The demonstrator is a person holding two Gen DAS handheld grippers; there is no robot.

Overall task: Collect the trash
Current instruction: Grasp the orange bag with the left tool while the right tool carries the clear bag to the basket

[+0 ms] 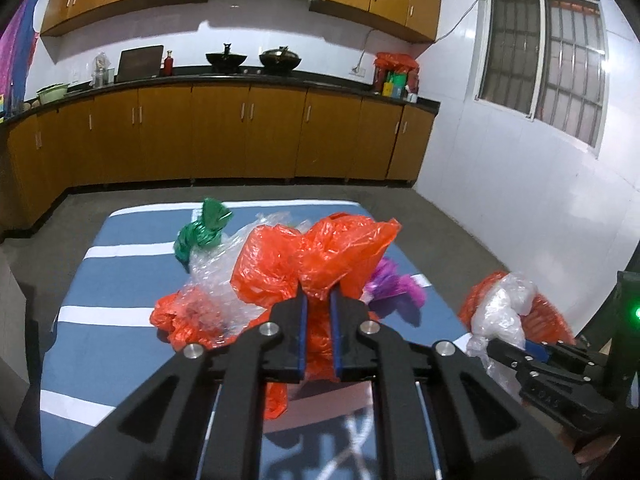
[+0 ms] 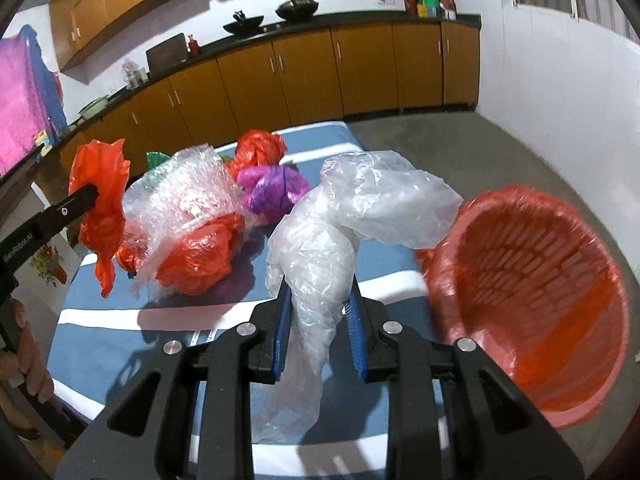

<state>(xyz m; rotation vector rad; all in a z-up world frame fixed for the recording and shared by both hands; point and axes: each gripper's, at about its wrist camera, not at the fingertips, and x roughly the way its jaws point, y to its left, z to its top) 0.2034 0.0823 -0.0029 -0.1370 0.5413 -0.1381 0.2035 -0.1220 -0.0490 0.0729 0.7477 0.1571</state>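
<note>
Orange cabinets and a dark counter (image 1: 240, 76) ran along the far wall of the kitchen, and nearer stood the blue table with white stripes (image 1: 104, 280) that carried the trash. Beyond that table's right edge sat the red slatted basket (image 2: 532, 280), blurred in the right wrist view and mostly hidden in the left one, so whether it rested on the floor or on something could not be told.

Heaped toward the table's far edge lay the remaining pile: bubble wrap (image 2: 184, 196), a knotted red bag (image 2: 200, 256), a purple bag (image 2: 272, 188) and a green bag (image 1: 204, 228) nearest the far left corner.

The left gripper (image 1: 319, 300) was pinched nearly shut on a red plastic bag (image 1: 344, 248), which was held clear of the surface. The right gripper (image 2: 318, 300) was clamped narrowly on a clear plastic bag (image 2: 360, 216), its loose tail hanging below the jaws over the near part of the table.

Judging from this, thin film could slide out of either grip, since only a crumpled fold was caught. The clear bag's dangling tail might snag on the table's right edge or drape outside the basket's rim when let go. The red bag billowed wide above the fingers and might catch the bubble wrap beside it.

A hand (image 2: 28, 352) was cut off at the left border of the right wrist view.
</note>
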